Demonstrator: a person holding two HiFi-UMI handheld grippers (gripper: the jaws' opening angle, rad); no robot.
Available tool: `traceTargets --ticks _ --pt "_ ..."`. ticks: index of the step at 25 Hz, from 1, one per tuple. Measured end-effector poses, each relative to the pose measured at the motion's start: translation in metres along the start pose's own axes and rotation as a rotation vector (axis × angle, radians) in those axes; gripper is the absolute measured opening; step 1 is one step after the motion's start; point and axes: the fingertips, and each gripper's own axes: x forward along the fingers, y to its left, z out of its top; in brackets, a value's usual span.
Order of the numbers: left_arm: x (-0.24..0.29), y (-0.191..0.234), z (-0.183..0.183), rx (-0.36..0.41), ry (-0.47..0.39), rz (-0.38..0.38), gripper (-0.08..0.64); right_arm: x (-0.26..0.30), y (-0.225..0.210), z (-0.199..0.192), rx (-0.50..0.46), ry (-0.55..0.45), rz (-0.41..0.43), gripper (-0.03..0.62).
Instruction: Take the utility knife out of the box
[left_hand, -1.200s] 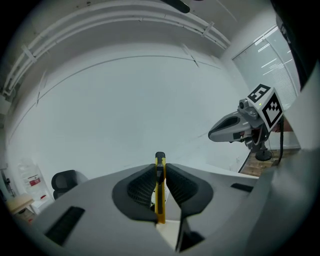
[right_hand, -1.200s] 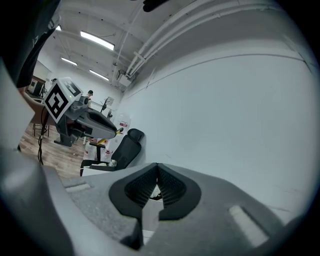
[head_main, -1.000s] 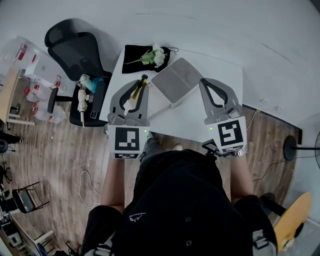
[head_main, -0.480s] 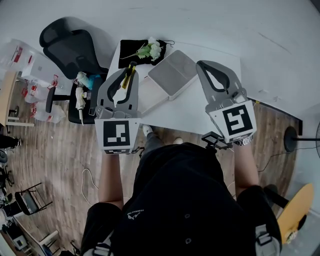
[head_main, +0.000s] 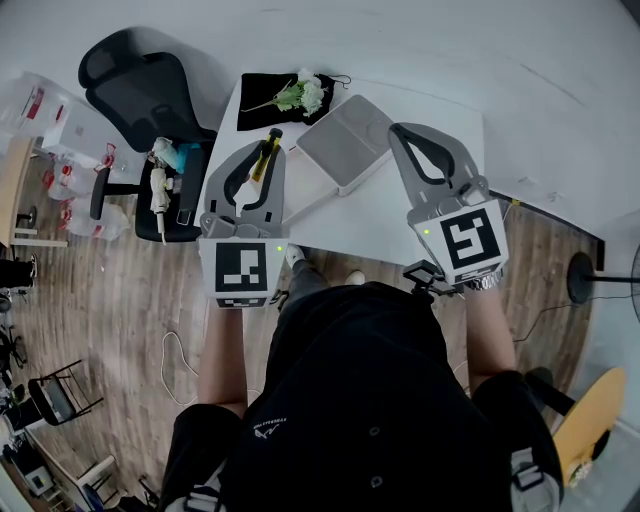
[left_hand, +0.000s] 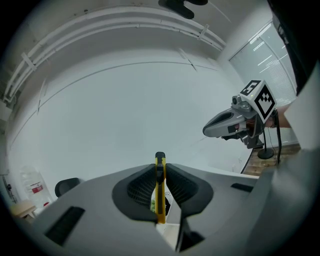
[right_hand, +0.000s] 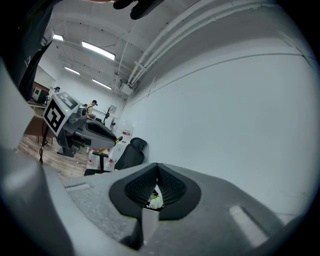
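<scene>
The left gripper (head_main: 258, 152) is clamped on the knife (left_hand: 159, 186), pinching its slim yellow body edge-on. The knife is out of the box (head_main: 345, 140), at the box's 9 o'clock. The right gripper (right_hand: 156, 169), at the box's 3 o'clock, is pressed together on nothing. I'd judge the knife light, stiff and smooth, so liable to pivot. Mid-handle, away from the blade end, looks the safest hold.

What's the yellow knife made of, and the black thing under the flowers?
The utility knife looks like hard plastic: smooth, shiny yellow with a black end. The black cloth seems to be soft fabric, maybe velvet: dull, no shine, lying flat.
</scene>
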Motion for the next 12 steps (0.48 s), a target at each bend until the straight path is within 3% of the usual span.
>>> traceTargets --ticks 12 --pt "0.0005 -0.0054 -0.0077 -0.005 0.014 -0.009 0.058 0.0018 0.0036 -0.0054 -0.015 0.014 0.026 0.005"
